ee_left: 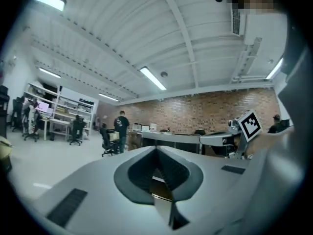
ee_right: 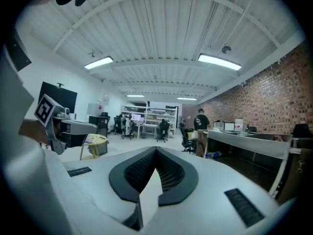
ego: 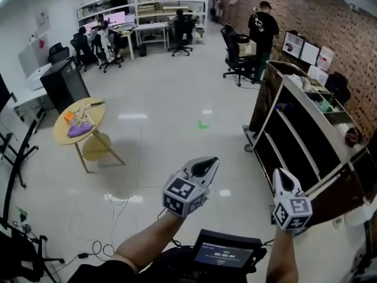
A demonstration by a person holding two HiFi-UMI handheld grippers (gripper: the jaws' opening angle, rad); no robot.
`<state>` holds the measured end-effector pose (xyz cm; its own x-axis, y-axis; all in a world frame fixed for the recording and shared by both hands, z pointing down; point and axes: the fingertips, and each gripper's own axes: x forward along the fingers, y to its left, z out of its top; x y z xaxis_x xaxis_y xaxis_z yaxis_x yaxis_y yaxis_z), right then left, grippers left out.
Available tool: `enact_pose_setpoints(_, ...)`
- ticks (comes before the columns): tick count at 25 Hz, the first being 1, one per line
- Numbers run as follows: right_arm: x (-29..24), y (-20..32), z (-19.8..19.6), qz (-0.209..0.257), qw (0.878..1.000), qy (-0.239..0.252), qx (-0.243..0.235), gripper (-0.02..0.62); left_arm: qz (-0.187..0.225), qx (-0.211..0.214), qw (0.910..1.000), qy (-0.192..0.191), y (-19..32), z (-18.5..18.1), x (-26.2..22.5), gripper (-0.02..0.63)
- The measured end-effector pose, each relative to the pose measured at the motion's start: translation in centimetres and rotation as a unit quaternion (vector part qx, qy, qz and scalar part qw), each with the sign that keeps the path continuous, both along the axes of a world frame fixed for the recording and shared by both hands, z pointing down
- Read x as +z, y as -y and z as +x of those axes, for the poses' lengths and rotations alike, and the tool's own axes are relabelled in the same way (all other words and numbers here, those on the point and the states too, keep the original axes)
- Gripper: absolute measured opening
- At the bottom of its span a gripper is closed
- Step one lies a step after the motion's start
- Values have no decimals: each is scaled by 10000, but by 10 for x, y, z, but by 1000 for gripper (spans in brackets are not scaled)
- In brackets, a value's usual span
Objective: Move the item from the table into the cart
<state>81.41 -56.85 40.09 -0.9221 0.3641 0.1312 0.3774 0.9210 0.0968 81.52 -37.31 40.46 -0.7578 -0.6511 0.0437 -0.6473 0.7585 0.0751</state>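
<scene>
Close in, at the bottom of the head view, a small screen unit (ego: 227, 254) sits against the person's chest, between the two forearms. Just beyond it both tools are held out level over the pale floor (ego: 165, 111). The left gripper (ego: 206, 165) has its jaws pressed together with nothing between them, and the right gripper (ego: 284, 178) is likewise closed tight and empty; each gripper view shows the ribbed pads meeting at the tip.

To the right of the right gripper stands the cart (ego: 294, 140), a dark shelved frame with a few small things on its pale top deck, set along the brick wall (ego: 330, 22).

Farther out on the left, well apart from both grippers, is the round yellow table (ego: 94, 118). The purple item (ego: 79, 130) lies on it, with some small orange bits and a dark-handled tool near it.

Beyond that, a person in dark clothes (ego: 263, 29) stands near an office chair (ego: 235, 55), and desks and shelving (ego: 153, 13) line the far wall.
</scene>
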Motion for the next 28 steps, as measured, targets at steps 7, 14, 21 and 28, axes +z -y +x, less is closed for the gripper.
enact_pose_setpoints(7,1,-108,-152,-102,9866,-39,-1630,0,-11,-1735,9846,-231,-111,-108,3,0)
enact_pose_setpoints(14,1,-238,-269,-148,9585,-114,-2843,0,47,-3073,9513,-254,-239,-171,5,0)
enact_pose_setpoints(21,17,-472,-375,-82,9316,-114,-3632,0,163,-3945,9181,-334,-461,-232,24,0)
enact_pose_setpoints(28,22,-698,-435,35,9119,-193,-4100,0,255,-4475,8932,-353,-680,-268,42,0)
